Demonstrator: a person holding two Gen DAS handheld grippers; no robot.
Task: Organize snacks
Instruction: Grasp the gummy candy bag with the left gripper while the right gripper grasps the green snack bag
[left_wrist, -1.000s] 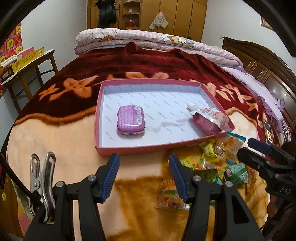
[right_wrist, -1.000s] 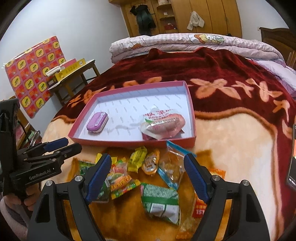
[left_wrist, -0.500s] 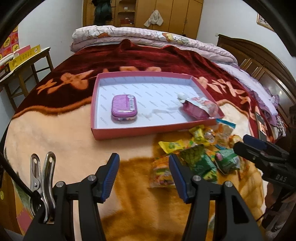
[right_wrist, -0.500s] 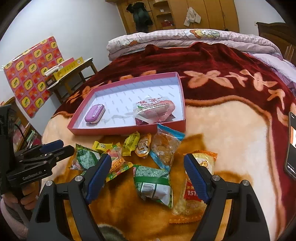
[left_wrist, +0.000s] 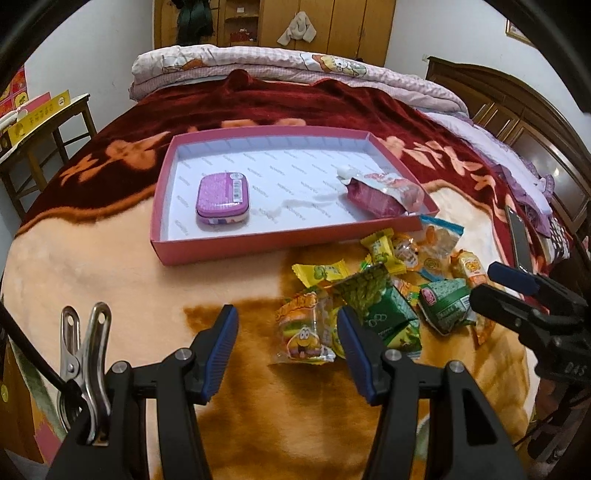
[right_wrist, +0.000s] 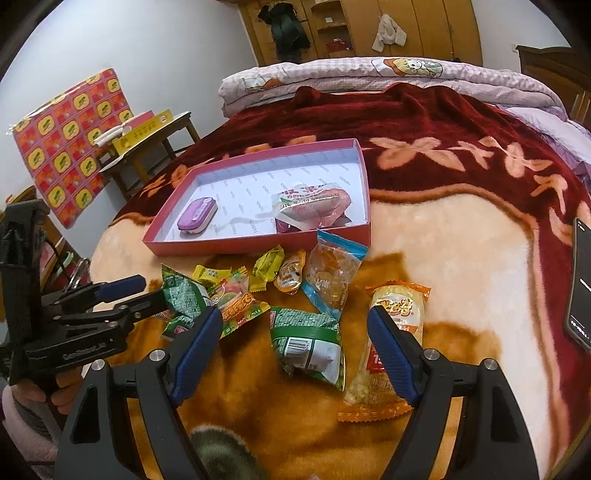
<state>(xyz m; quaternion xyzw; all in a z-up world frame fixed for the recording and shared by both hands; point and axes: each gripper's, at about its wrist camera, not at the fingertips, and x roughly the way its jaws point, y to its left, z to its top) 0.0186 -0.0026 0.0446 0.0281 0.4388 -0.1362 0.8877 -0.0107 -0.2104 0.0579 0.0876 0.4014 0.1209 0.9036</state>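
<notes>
Both grippers have drawn back from the pink tray (left_wrist: 258, 246), and the left gripper (left_wrist: 287, 349), jaws apart and empty, hovers nearest the burger-print packet (left_wrist: 303, 330) lying just ahead between its tips.

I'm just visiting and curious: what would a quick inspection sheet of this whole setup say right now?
Surface: bed blanket, red and cream.
Job's things: pink tray holds a purple tin and a pink pouch; loose snack packets lie on the blanket in front of it.
Clutter: phone at the blanket's edge.
Grippers: left gripper and right gripper both open, holding nothing.
Cables: black cable beside a metal clip.
Surroundings: wardrobe, side table.
</notes>
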